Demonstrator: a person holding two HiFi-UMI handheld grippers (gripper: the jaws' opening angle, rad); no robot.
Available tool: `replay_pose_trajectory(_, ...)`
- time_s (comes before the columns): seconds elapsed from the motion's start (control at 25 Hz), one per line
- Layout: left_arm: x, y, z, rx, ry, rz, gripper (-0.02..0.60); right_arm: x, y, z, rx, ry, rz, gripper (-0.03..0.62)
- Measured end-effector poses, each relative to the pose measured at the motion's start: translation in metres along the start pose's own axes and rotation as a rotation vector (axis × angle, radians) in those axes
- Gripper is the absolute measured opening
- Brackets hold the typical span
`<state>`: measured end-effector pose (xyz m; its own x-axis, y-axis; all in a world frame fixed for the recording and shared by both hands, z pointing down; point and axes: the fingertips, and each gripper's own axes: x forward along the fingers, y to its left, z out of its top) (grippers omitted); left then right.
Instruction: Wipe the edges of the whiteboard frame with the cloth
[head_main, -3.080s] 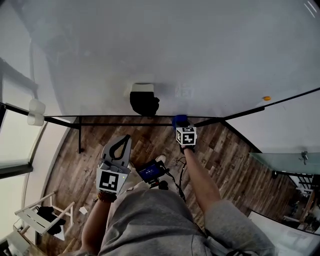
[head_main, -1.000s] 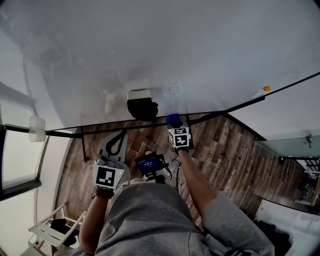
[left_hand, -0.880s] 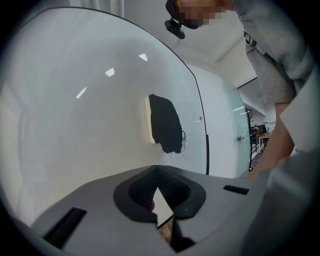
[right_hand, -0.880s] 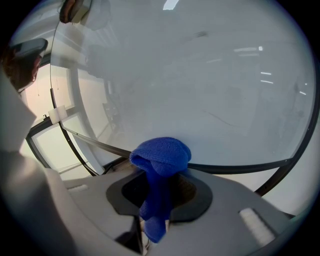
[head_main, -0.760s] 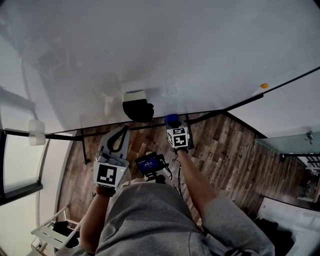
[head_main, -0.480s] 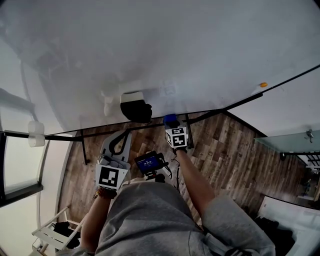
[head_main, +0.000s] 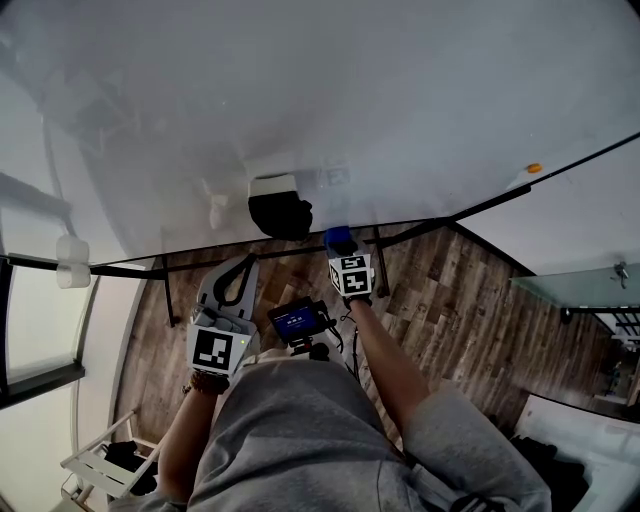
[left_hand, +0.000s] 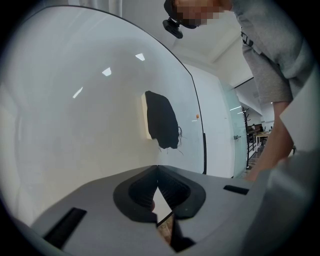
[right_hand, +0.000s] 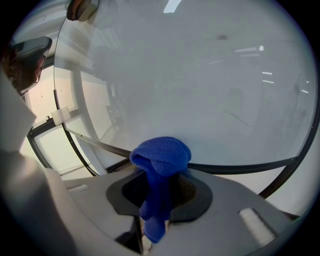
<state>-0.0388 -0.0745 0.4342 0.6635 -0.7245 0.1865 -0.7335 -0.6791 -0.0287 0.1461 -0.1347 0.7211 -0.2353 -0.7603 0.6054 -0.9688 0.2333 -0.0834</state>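
Head view: I've got my right gripper (head_main: 340, 247) pushing the blue cloth (head_main: 339, 238) against the whiteboard frame (head_main: 410, 230), left gripper (head_main: 232, 290) lower down. Left gripper view: jaws pinched together, empty. Right gripper view: jaws clamping the cloth.

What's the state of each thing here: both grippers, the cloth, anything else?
Right gripper: shut on blue cloth.
Left gripper: shut, empty.
Blue cloth: bunched, pressed at whiteboard frame bottom edge.
Black eraser: stuck on whiteboard, untouched.
Small screen: lit.
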Motion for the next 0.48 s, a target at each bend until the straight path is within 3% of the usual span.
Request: replay_pose_trajectory(0.48, -0.016, 0.012, -0.01, 0.0, -0.004, -0.008, 0.008, 0.006, 0.03, 0.001, -0.023, -0.006, 0.021, 0.101)
